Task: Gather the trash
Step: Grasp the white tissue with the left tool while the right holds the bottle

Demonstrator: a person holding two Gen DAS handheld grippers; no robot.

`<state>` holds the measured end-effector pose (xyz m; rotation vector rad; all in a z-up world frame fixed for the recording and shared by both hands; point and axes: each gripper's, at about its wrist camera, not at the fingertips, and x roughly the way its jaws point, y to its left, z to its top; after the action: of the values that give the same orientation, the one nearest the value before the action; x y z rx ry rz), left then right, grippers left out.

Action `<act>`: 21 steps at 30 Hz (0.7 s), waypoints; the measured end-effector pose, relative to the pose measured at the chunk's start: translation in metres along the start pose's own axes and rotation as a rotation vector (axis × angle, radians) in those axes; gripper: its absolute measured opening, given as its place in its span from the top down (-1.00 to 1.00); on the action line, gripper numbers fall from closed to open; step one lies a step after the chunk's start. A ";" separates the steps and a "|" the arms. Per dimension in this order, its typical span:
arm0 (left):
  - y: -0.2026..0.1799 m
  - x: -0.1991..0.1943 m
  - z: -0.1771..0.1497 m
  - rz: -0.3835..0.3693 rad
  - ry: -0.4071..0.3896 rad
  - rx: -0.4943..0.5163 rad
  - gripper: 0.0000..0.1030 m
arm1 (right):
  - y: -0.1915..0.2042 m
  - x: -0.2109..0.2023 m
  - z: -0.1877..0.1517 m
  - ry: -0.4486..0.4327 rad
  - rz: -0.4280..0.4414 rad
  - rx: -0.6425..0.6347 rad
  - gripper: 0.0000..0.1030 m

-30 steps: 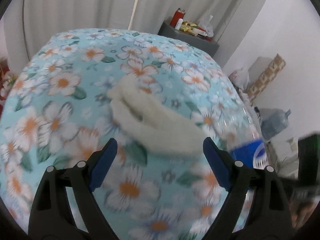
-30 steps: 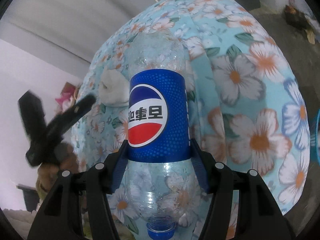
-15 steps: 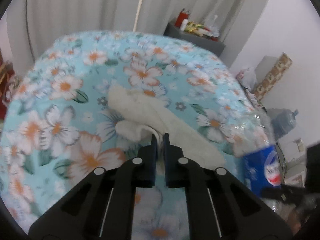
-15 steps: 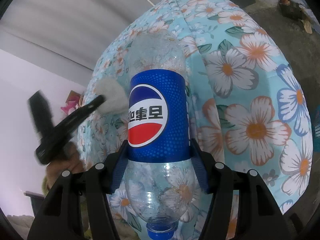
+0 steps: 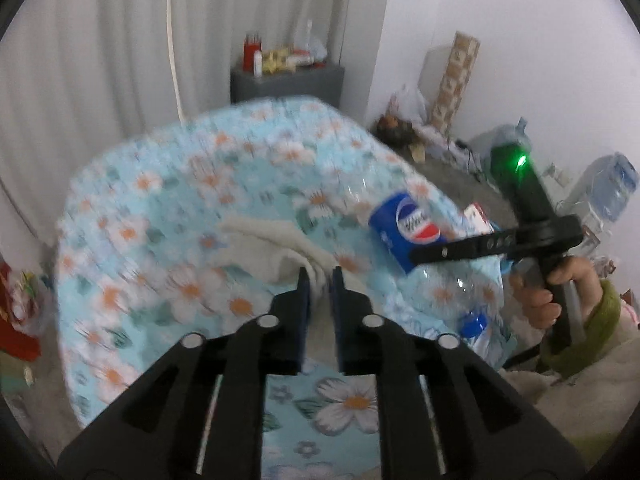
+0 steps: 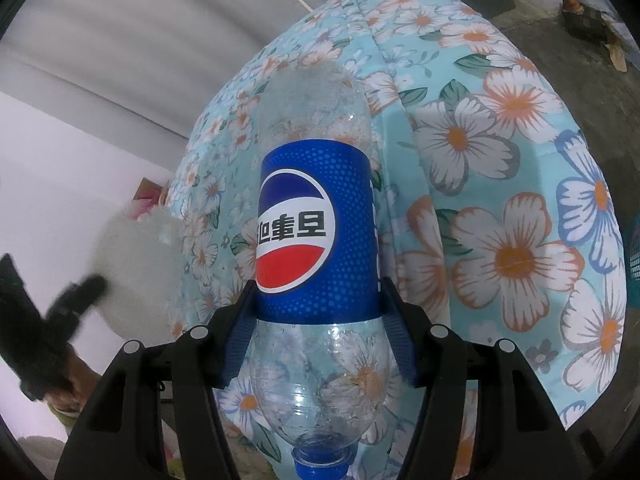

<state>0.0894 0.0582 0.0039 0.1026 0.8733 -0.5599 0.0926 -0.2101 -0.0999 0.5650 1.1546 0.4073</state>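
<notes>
Two grippers were both full. Our left gripper (image 5: 319, 280), wide open a second earlier, had clamped its blue pads on a fold of the white tissue (image 5: 272, 248) and was lifting it off the flowered bedspread (image 5: 160, 216). Our right gripper (image 6: 316, 316) still squeezed the empty Pepsi bottle (image 6: 316, 232), cap toward us, held level above the bed. Both pieces of trash seemed ready to carry off.

cloth (image 5: 276, 248) on bedspread (image 5: 160, 216) | bottle (image 5: 404, 232) right of cloth
</notes>
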 end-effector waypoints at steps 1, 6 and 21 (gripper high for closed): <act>0.000 0.012 -0.004 -0.016 0.019 -0.025 0.46 | 0.000 0.000 0.000 0.001 -0.001 0.002 -0.14; -0.002 0.058 -0.017 0.017 0.072 -0.094 0.15 | 0.003 0.001 0.002 0.014 -0.023 0.013 -0.15; 0.011 0.084 -0.034 0.112 0.105 -0.123 0.11 | 0.009 0.023 0.013 0.072 -0.035 0.001 -0.18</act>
<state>0.1141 0.0421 -0.0830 0.0694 0.9954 -0.3979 0.1122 -0.1922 -0.1073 0.5342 1.2318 0.3993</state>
